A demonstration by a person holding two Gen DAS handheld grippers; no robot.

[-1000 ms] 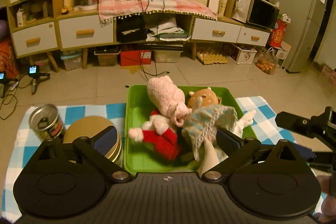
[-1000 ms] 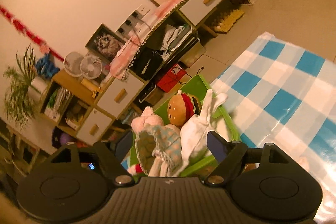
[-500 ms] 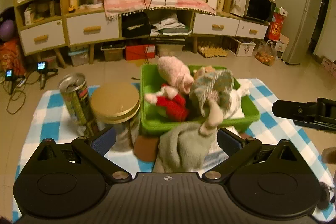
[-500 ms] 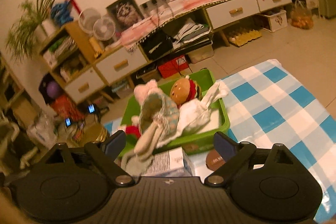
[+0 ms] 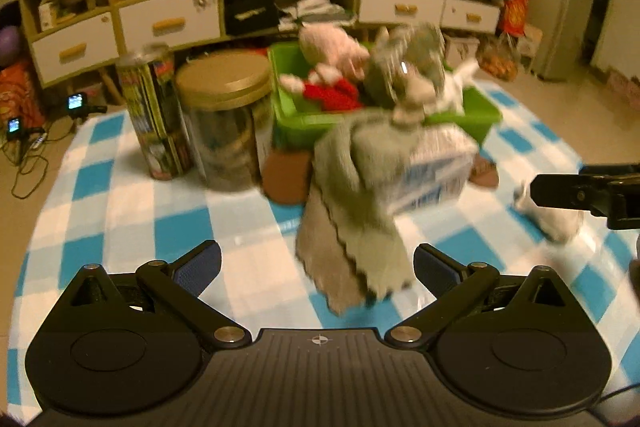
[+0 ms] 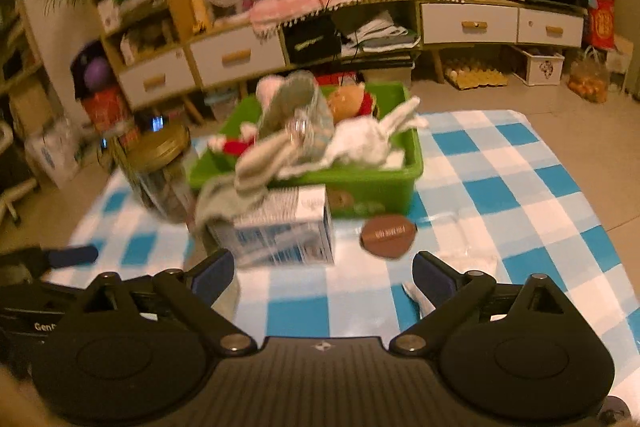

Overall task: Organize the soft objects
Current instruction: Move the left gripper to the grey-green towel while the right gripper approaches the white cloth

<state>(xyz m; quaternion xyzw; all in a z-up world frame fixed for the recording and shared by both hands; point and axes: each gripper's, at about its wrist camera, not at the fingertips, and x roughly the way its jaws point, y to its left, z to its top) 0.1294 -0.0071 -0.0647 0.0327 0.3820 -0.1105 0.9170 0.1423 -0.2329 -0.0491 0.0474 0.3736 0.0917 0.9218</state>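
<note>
both tools, the left tool (image 5: 316, 265) and right tool (image 6: 322, 273), have pulled back from the green bin (image 6: 376, 183) released and empty, so its piled toys (image 6: 362, 143) look sorted while the grey cloth (image 5: 356, 211) beside it remains.

You have a blue-and-white checked cloth (image 6: 492, 187) under everything. The bin (image 6: 372, 183) on it is bright green. Inside it you see a pale pink plush (image 5: 336, 45), a red-and-white plush (image 5: 330, 93), a white rabbit toy (image 6: 368, 139) and a tan burger toy (image 6: 352, 103) with a red band. The draped cloth (image 5: 356, 187) is grey-green; the box (image 6: 288, 231) beneath it is white with blue print. Your jar (image 5: 224, 123) is clear with a gold lid, the can (image 5: 154, 115) yellow-green, the oval ball (image 6: 388, 231) brown.
</note>
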